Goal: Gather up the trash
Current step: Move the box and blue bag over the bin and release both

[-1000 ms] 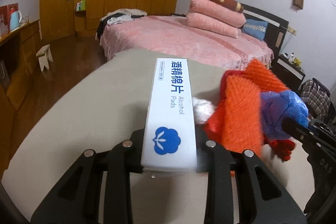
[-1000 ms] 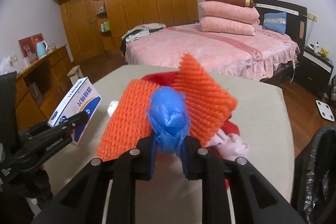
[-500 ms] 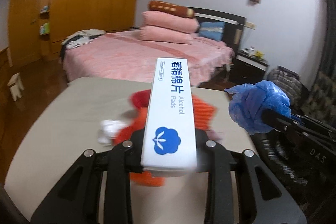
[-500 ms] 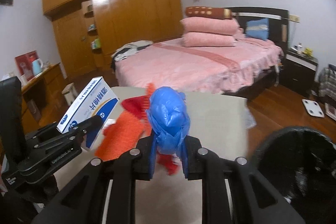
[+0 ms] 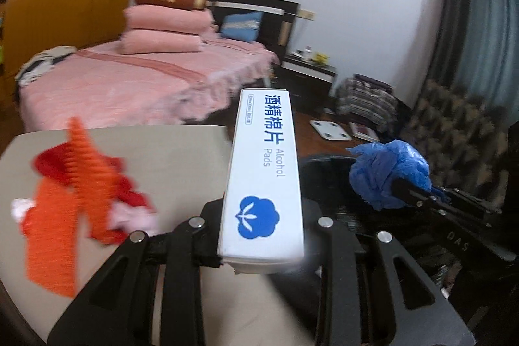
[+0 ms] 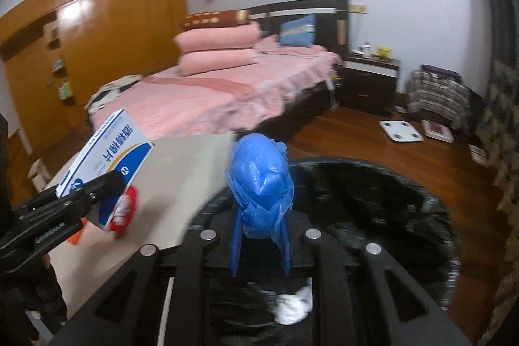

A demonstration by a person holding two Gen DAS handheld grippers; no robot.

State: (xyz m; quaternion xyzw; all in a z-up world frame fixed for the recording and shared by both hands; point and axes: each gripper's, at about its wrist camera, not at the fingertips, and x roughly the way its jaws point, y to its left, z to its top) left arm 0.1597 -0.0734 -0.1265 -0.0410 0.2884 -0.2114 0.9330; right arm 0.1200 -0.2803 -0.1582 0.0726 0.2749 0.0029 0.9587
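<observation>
My left gripper is shut on a white and blue alcohol pads box, held above the right edge of the beige table. In the right wrist view the same box sits at the left, in the left gripper. My right gripper is shut on a crumpled blue plastic bag and hangs over the black-lined trash bin. A white scrap lies inside the bin. Orange mesh, red scraps and a pinkish tissue lie on the table.
A pink bed stands behind the table, with a dark nightstand beside it. A white scale lies on the wooden floor. A patterned armchair stands at the right and a wooden wardrobe at the far left.
Both grippers have swung right, away from the pile on the table. The bin has come into view under the right gripper. Both grips are unchanged.
</observation>
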